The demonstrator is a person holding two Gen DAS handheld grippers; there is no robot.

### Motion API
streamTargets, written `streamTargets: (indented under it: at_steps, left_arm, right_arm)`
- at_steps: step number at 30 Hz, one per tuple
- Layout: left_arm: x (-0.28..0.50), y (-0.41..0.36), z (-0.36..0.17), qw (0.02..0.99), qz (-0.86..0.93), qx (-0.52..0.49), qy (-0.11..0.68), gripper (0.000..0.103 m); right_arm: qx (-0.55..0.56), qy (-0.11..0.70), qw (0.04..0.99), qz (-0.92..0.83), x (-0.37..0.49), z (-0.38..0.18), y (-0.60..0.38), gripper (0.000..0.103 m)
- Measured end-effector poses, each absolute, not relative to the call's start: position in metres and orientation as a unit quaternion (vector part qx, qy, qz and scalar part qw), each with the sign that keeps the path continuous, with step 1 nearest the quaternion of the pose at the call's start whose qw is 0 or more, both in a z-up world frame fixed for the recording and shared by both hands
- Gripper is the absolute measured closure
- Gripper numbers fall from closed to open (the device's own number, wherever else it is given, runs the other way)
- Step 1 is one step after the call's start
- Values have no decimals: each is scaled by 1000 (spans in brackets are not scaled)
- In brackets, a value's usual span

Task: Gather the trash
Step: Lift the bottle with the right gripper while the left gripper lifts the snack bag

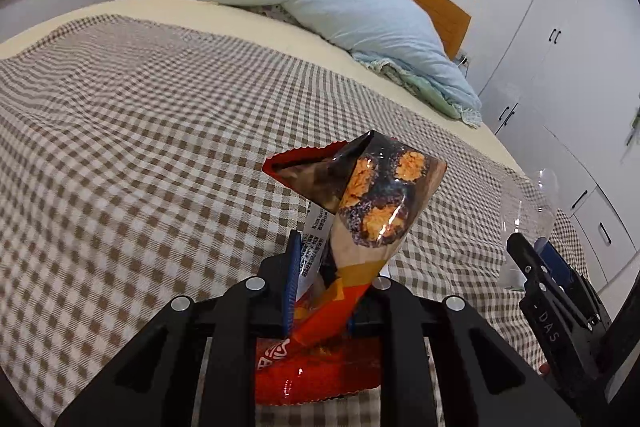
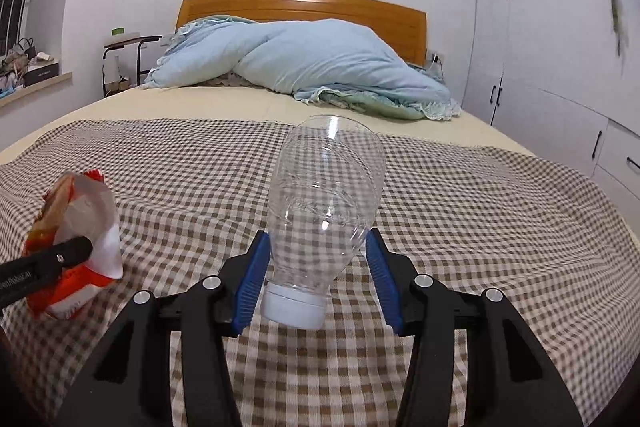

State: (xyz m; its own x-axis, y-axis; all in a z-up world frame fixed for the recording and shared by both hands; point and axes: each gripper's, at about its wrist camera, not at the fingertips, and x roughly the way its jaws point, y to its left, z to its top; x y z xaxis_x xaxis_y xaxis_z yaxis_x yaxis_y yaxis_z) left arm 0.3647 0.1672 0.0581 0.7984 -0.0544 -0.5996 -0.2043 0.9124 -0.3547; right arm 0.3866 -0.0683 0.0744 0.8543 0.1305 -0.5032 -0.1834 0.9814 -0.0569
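Now both pieces of trash are up off the checked cloth (image 2: 480, 227) on the bed. The left gripper (image 1: 320, 291) pinches the red snack bag (image 1: 360, 207) tight. On the right, the right gripper (image 2: 316, 279) squeezes the clear bottle (image 2: 324, 195), cap near. Keep both squeezes firm and carry them slowly, so the slippery bottle does not pop out.

A bed (image 2: 248, 99) with an orange wooden headboard (image 2: 300, 7) stretches ahead of both grippers. A brown-and-white checked cloth (image 2: 460, 227) lies spread over its near part, directly beneath the fingers. Beyond the cloth, the cream sheet (image 2: 224, 107) lies bare. Farthest from the tools, against the headboard, a pale blue quilt (image 2: 328, 63) lies bunched in a heap.
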Motion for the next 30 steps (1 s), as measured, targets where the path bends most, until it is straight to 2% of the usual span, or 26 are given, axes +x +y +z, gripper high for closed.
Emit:
streamTargets:
  at_steps: [10,24,30]
  left_arm:
    - [323,162,74,945,37,-176,274,88]
    - [254,151,83,961,51,-133,237,88]
    - [233,151,81,959,59,-138,242,88]
  right_arm:
    - [-24,248,965,77,353,78,-87,55]
    - [-87,233,965,79,284,81,-69,55]
    - [-40,253,964,67,261,81,-90,55]
